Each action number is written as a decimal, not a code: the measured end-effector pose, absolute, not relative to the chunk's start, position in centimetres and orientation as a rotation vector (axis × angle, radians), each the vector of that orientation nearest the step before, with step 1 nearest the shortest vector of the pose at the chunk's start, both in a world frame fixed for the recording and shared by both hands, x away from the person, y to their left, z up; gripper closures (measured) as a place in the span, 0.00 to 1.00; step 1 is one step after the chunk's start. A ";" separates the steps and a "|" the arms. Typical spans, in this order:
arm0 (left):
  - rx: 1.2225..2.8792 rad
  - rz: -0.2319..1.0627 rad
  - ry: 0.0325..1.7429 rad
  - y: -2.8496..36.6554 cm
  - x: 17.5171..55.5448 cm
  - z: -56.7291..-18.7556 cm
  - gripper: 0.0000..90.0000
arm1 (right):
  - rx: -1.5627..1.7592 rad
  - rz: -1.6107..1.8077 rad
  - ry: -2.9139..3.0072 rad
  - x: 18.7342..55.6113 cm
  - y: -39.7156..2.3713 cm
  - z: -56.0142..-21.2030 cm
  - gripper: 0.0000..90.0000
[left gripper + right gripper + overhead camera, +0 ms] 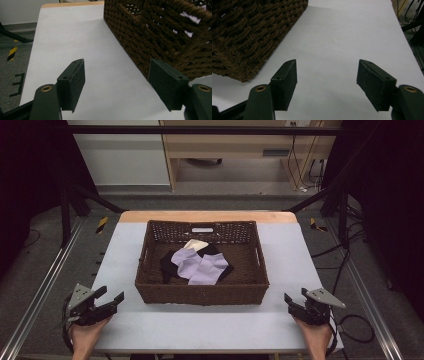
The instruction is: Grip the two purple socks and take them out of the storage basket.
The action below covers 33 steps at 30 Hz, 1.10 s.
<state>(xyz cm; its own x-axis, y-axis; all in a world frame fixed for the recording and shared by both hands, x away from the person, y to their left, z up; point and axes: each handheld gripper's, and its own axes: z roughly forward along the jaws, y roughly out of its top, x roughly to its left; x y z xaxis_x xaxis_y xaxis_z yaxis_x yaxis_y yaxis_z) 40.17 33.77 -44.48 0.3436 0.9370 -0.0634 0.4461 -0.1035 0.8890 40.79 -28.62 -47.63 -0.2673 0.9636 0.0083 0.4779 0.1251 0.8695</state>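
Everything here is placed against the wicker basket [202, 290], which stands in the middle of the white counter [125, 265]. To the left of the basket's near corner, the left gripper [111, 295] rests low at the counter's near edge, jaws spread wide with nothing between them; in the left gripper view its two black pads [72, 83] frame bare counter, with the basket's woven side wall [150, 37] just off to the right. Inside the basket lies a loose heap of socks: black ones [167, 265] toward its left side, two lilac socks [200, 267] draped across the middle, and a cream one [196, 245] peeking out toward the far wall. To the right of the basket's near corner, the right gripper [295, 300] sits in a mirrored pose, also wide open and empty; the right gripper view shows its pads [285, 83] over plain counter, the basket's corner [249, 37] at upper left. This reads as the very start of the work: both grippers are parked apart from the basket and no sock has been touched. The next move likely calls for one gripper to rise over the near rim, come down into the basket, and close on the topmost lilac sock, pinching a fold and not the pile beneath, so that only one sock comes away.
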 end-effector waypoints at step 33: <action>1.656 0.723 1.133 31.2 40.1 -39.4 0.30 | 1.378 1.146 1.845 41.0 -28.7 -47.9 0.35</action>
